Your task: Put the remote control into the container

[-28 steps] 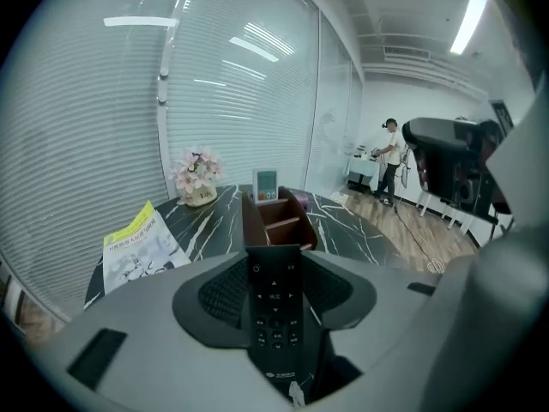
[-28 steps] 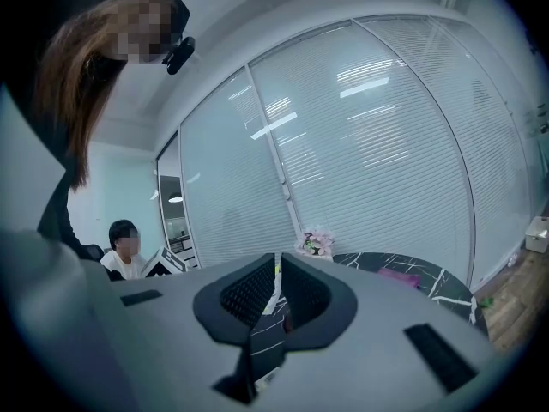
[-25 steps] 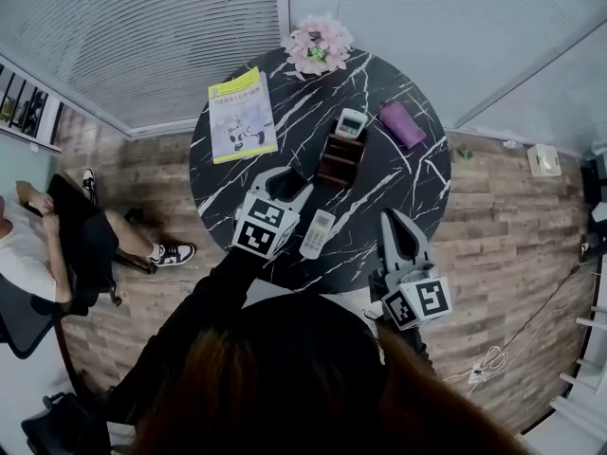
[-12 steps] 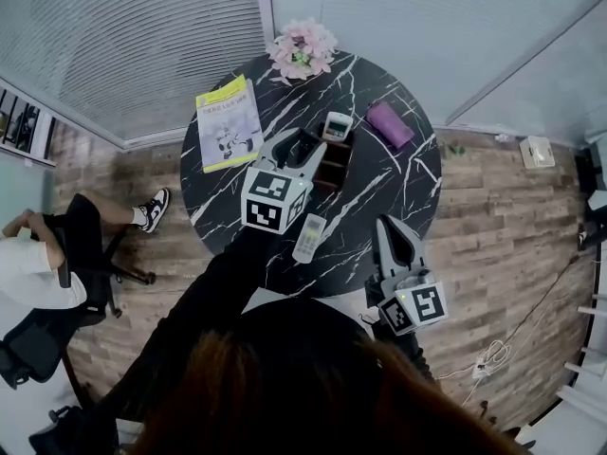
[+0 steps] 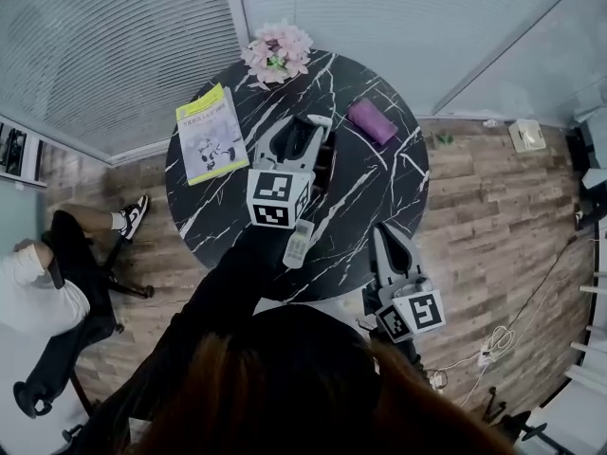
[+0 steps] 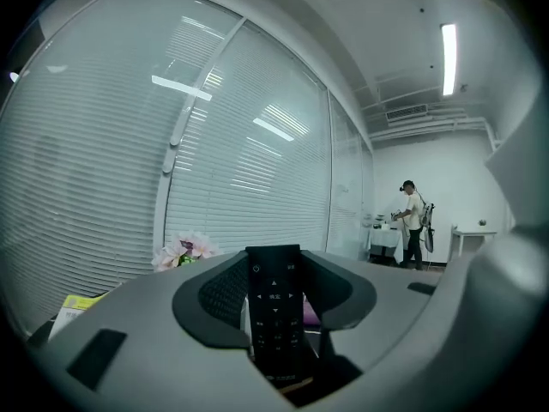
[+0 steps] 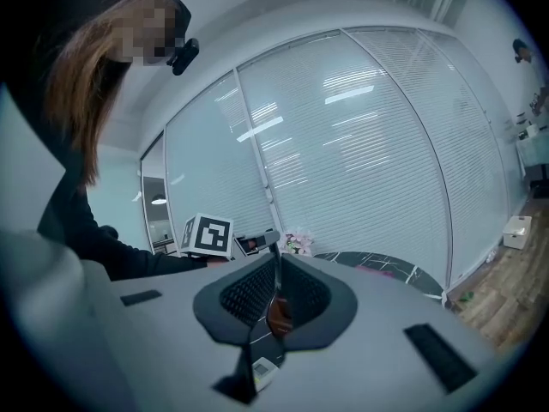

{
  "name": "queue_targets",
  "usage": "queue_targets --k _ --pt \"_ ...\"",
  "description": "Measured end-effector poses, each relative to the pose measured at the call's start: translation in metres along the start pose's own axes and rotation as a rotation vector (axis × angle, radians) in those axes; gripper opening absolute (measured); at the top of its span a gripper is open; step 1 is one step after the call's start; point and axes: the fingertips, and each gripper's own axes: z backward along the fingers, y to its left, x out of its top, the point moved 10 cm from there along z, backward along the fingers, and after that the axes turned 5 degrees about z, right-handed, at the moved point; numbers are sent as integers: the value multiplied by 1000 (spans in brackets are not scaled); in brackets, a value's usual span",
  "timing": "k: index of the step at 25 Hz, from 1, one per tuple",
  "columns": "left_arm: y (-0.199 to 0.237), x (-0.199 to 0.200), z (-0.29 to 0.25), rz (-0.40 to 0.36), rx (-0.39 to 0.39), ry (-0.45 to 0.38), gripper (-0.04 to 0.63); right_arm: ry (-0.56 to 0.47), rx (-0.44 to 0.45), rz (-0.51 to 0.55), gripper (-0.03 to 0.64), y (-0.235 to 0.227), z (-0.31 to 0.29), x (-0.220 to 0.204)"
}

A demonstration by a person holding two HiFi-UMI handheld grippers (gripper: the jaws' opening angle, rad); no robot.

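My left gripper (image 5: pixel 302 133) is shut on a black remote control (image 6: pixel 274 320), which stands upright between its jaws. In the head view this gripper hangs over the brown container (image 5: pixel 325 166) at the middle of the round black marble table (image 5: pixel 379 183) and hides most of it. A white remote control (image 5: pixel 297 243) lies flat on the table nearer to me, just behind the left gripper's marker cube. My right gripper (image 5: pixel 387 237) rests shut and empty at the table's near right edge, pointing across it; the right gripper view shows its jaws (image 7: pixel 276 275) pressed together.
A purple object (image 5: pixel 372 121) lies at the far right of the table, pink flowers (image 5: pixel 275 50) at the far edge, a yellow booklet (image 5: pixel 211 133) at the left. A seated person (image 5: pixel 43 292) is on the left, another person (image 6: pixel 413 223) stands far off.
My left gripper has carried the black remote away from me across the table, from beside the white remote to over the container. The right gripper has stayed put.
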Motion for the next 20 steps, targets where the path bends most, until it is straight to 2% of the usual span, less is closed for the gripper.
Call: queue_targets --k 5,11,20 --pt "-1 -11 -11 11 -31 -39 193 7 -27 -5 32 -3 6 0" --pt "-4 -20 -11 -23 12 -108 193 25 -65 -13 32 -4 16 -3" --pt "-8 -39 -12 -53 21 -72 193 34 -87 -21 32 1 15 -3"
